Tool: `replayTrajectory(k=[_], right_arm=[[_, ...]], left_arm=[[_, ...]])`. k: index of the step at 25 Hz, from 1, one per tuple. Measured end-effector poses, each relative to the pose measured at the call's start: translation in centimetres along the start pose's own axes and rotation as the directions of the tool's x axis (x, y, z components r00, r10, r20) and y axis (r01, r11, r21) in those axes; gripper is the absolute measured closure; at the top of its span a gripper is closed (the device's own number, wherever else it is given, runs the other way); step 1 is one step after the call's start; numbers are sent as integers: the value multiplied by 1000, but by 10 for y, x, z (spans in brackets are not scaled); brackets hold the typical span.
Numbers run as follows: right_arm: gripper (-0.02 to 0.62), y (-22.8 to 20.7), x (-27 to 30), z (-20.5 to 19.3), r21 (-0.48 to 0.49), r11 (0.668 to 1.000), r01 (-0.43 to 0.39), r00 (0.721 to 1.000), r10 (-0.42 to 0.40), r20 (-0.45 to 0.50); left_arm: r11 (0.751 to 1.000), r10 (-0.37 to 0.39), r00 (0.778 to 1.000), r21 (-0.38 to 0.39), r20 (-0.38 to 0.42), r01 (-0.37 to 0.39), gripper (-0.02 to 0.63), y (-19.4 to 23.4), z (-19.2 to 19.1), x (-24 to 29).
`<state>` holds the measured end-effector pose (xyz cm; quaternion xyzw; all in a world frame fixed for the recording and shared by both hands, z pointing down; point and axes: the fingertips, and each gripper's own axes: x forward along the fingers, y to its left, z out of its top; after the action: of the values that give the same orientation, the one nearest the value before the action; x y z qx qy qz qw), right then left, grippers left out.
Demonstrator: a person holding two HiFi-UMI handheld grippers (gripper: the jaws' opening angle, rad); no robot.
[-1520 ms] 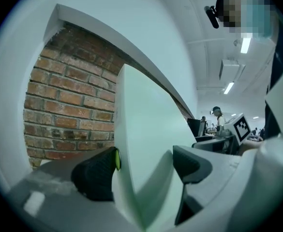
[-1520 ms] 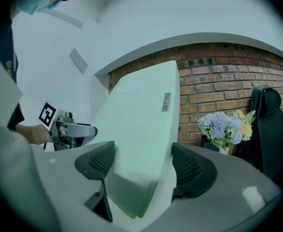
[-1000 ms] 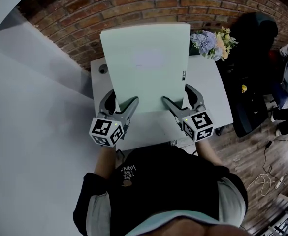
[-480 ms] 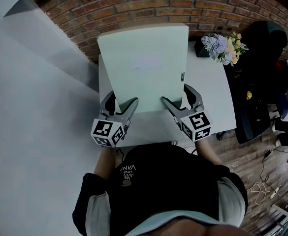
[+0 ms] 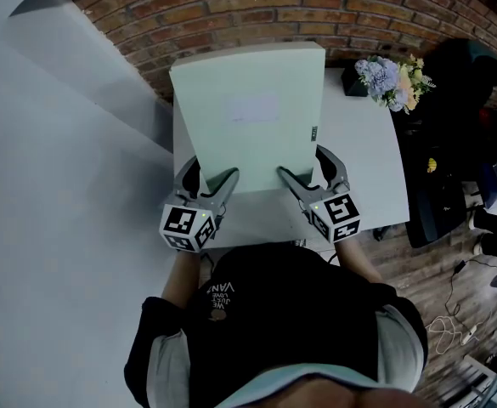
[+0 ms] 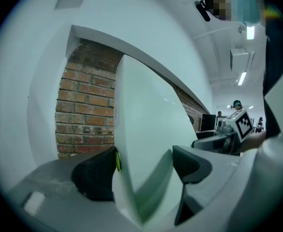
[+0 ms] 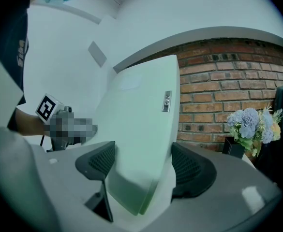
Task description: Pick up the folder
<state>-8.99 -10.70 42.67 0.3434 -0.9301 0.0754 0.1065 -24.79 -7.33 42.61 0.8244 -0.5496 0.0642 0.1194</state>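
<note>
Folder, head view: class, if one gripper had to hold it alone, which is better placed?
Right, probably. The left gripper and the right gripper both clamp the near edge of the raised folder, one at each corner. The right one sits by the spine, which is likely the stiffer side.

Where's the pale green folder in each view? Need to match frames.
Head view: the pale green folder is upper centre, over the white table.
Left gripper view: the folder is at centre, rising from the bottom edge.
Right gripper view: the folder is at centre, filling the middle.
Shared landmark: the red brick wall is behind the folder in all three.
</note>
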Motion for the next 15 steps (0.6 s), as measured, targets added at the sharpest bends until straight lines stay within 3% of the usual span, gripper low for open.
replayTrajectory(k=[15], right_arm=[[239, 4, 2, -15, 4, 1000, 0, 999, 0, -34]], left_arm=[[1000, 12, 1000, -11, -20, -12, 232, 0, -15, -3]])
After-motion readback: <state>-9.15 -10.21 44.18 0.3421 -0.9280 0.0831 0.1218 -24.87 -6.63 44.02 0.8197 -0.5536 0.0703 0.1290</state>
